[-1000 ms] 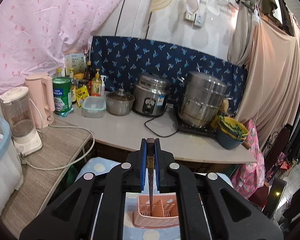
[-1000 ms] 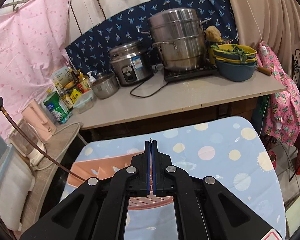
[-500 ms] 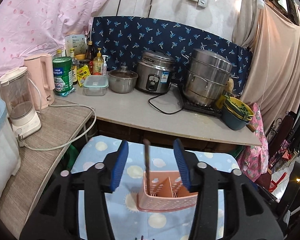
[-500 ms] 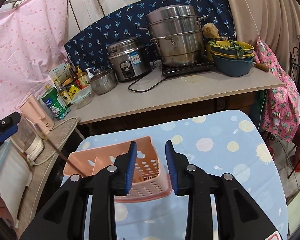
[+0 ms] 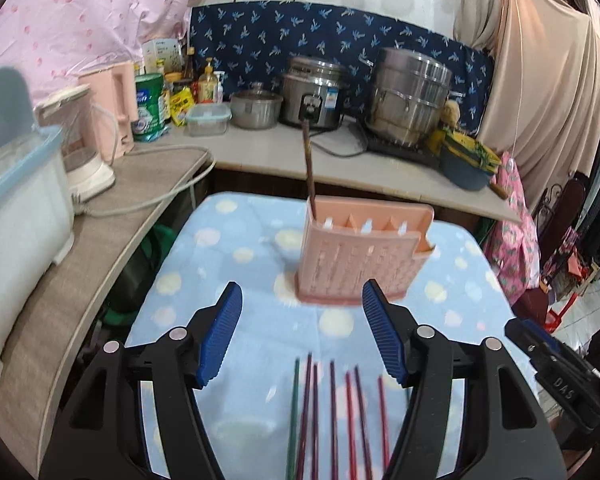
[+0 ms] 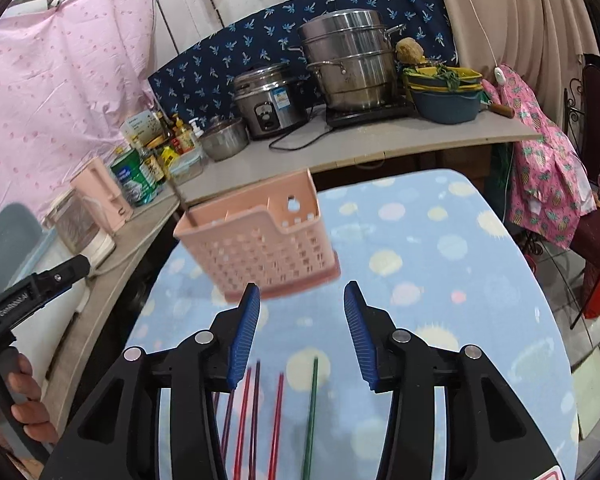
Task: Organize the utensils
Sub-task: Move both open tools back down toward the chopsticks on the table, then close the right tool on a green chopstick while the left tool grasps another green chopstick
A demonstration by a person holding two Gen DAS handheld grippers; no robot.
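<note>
Here the left gripper (image 5: 302, 334) hangs with its blue pads spread wide and nothing between them, above a row of loose chopsticks (image 5: 332, 412) lying side by side on the dotted blue tablecloth (image 5: 228, 264). Beyond it stands the pink basket (image 5: 360, 256), with one brown chopstick (image 5: 309, 164) upright in its left end compartment. The right gripper (image 6: 298, 332) is likewise spread and empty, just short of the basket, over the same red and green chopsticks.
</note>
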